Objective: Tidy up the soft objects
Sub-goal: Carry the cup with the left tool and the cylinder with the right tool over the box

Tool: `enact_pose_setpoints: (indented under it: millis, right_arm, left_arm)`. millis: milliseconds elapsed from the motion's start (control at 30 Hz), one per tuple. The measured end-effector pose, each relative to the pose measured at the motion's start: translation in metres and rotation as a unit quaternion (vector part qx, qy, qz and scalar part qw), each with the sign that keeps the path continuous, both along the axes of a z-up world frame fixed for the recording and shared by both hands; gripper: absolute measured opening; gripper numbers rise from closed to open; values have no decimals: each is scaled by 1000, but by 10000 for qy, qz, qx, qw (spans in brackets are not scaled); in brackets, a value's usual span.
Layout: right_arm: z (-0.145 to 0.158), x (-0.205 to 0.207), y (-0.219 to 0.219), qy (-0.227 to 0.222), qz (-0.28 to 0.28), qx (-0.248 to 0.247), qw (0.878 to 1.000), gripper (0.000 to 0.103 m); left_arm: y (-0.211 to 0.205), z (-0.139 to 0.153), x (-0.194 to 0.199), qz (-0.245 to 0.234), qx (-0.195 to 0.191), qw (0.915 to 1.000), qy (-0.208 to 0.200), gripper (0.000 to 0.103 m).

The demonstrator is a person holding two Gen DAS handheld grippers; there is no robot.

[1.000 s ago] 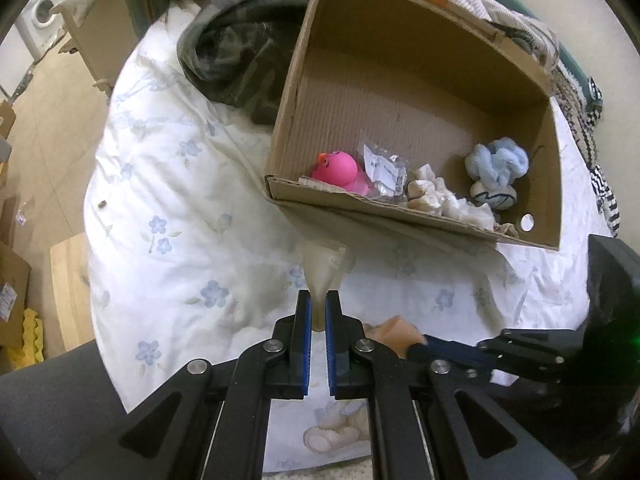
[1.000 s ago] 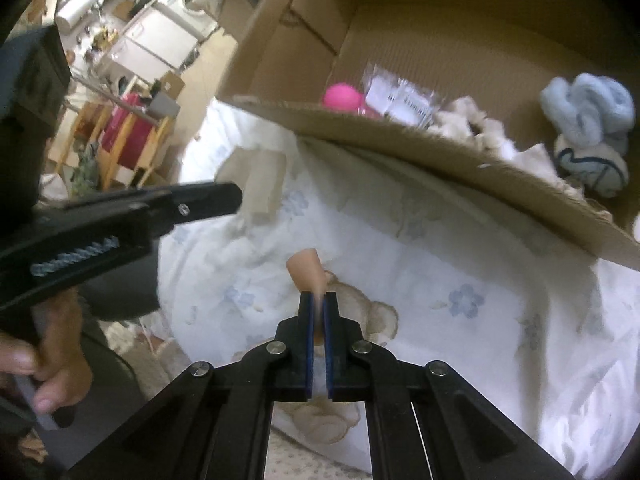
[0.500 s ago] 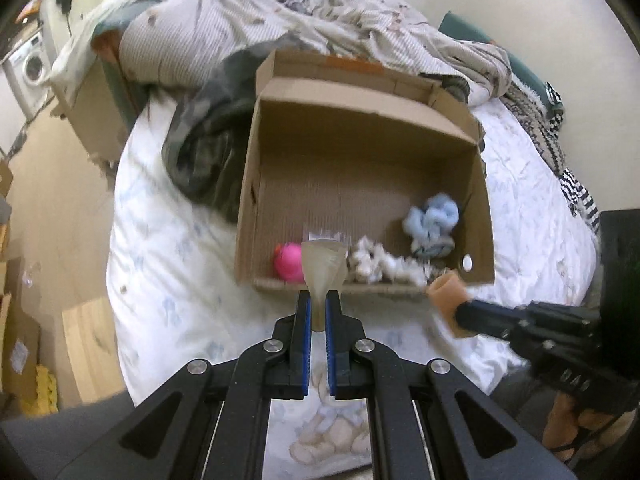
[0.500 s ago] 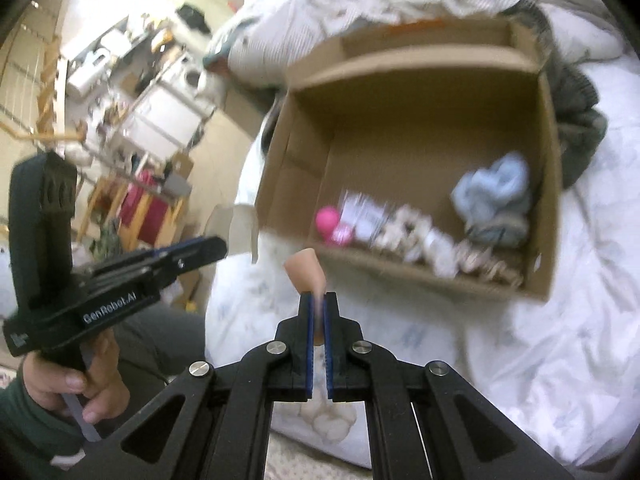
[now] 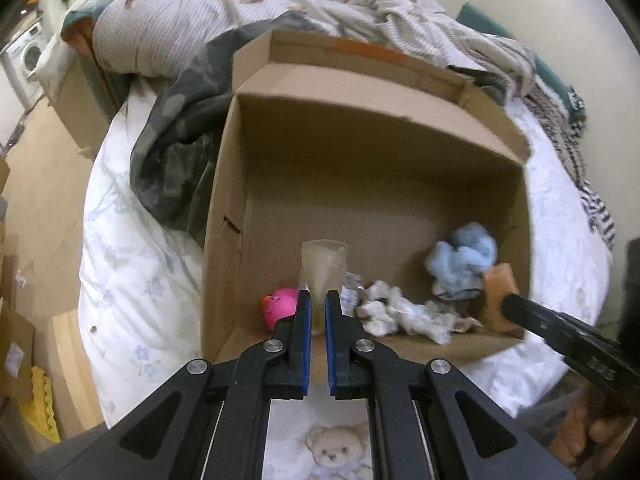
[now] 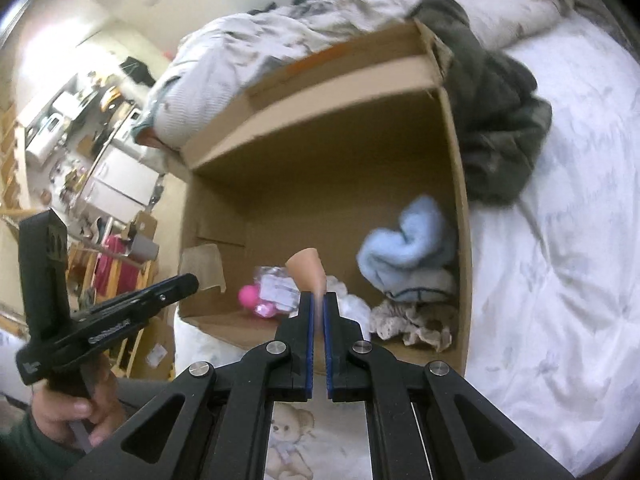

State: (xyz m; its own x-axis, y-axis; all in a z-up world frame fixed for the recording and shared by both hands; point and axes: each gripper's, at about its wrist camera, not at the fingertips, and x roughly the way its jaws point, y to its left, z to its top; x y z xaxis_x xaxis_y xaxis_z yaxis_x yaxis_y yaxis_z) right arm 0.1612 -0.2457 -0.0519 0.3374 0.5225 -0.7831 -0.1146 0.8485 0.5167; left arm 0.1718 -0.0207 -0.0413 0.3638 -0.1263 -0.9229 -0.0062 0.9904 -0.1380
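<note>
My left gripper (image 5: 318, 300) is shut on a pale translucent soft piece (image 5: 323, 268), held above the near edge of the open cardboard box (image 5: 224, 208). My right gripper (image 6: 318, 300) is shut on a peach-coloured soft cone (image 6: 307, 270), also over the box (image 6: 456, 184). The left wrist view shows that cone (image 5: 498, 296) at the box's right corner. Inside the box lie a pink toy (image 5: 280, 306), a plastic packet (image 5: 352, 292), crumpled white cloth (image 5: 400, 314) and a light blue soft bundle (image 5: 464, 262). In the right wrist view the left gripper (image 6: 188, 282) holds its pale piece (image 6: 202, 258).
The box stands on a bed with a white flowered sheet (image 5: 132, 264). A dark camouflage garment (image 5: 172, 152) lies against the box's left side, and a rumpled quilt (image 5: 192, 20) is piled behind it. A teddy print (image 5: 332, 452) lies under my fingers. A hand (image 6: 72, 412) grips the left tool.
Both grippers have risen and moved from the sheet in front of the box to above its near edge, each still holding its piece. The right one has also rolled.
</note>
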Motion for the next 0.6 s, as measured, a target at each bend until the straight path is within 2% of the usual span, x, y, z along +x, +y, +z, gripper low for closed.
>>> enact_pose_setpoints:
  millis: [133, 167, 333, 600]
  right_arm:
    - [-5, 0, 6, 4, 57, -216, 9997, 6]
    - [-8, 2, 8, 20, 82, -263, 9996, 6]
    - [-20, 8, 17, 227, 170, -382, 9989, 6]
    - [-30, 8, 27, 320, 269, -550, 9976, 7]
  left_arm:
    - [0, -14, 0, 102, -90, 9998, 156, 6]
    - [-3, -15, -1, 47, -4, 9999, 127, 6]
    - [-11, -16, -5, -90, 22, 9999, 58, 6]
    - [-5, -11, 1, 127, -1, 9999, -19, 7]
